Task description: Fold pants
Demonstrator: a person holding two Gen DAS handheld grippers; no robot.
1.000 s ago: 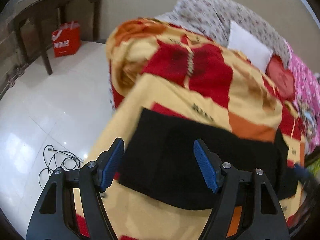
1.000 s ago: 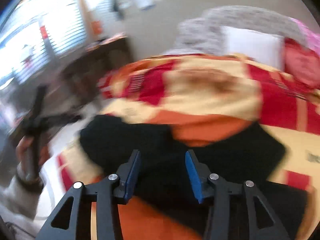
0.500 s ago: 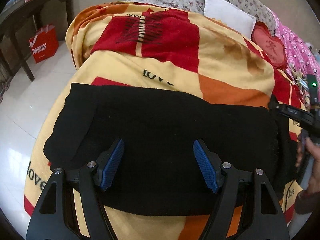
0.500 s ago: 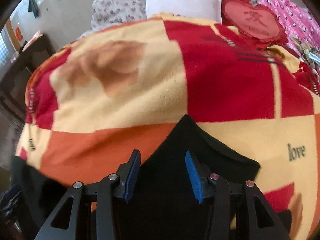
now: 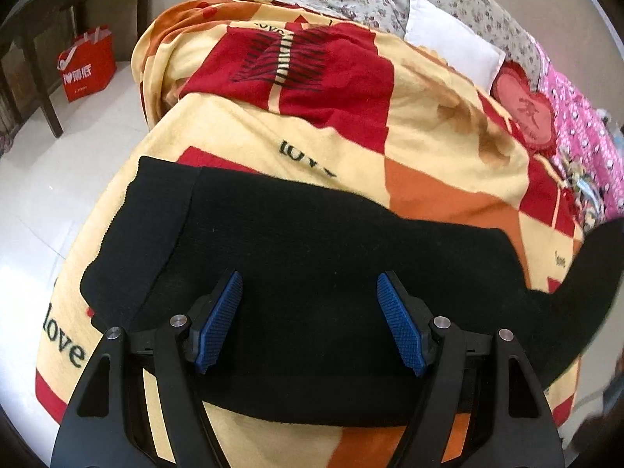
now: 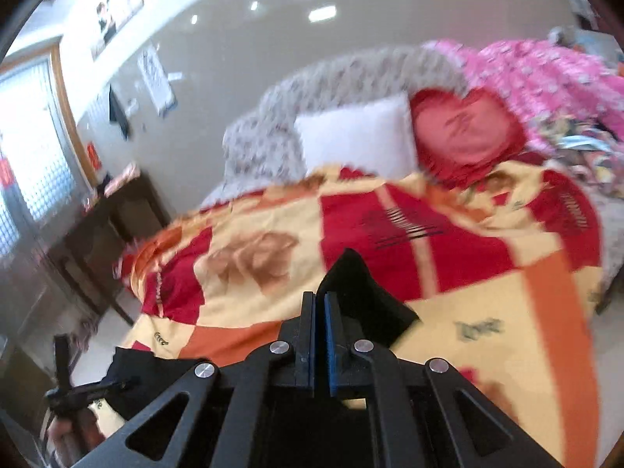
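Note:
Black pants [image 5: 312, 265] lie flat across the patterned blanket [image 5: 351, 117] on the bed. My left gripper [image 5: 310, 312] is open and hovers just above the middle of the pants, holding nothing. The pants' right end [image 5: 592, 284] is lifted off the bed toward the right. My right gripper [image 6: 320, 304] is shut on a corner of the black pants [image 6: 358, 292] and holds it raised above the blanket [image 6: 487, 312]. The left gripper shows dimly at the lower left of the right wrist view [image 6: 74, 390].
A white pillow [image 5: 452, 39], a red heart cushion [image 5: 522, 113] and pink bedding [image 5: 585, 148] lie at the head of the bed. A dark wooden table [image 5: 46, 23] and a red bag [image 5: 87, 68] stand on the white floor to the left.
My right gripper has shut on the pants' end and lifted it up off the blanket. My left gripper has stayed open above the pants, shifting slightly.

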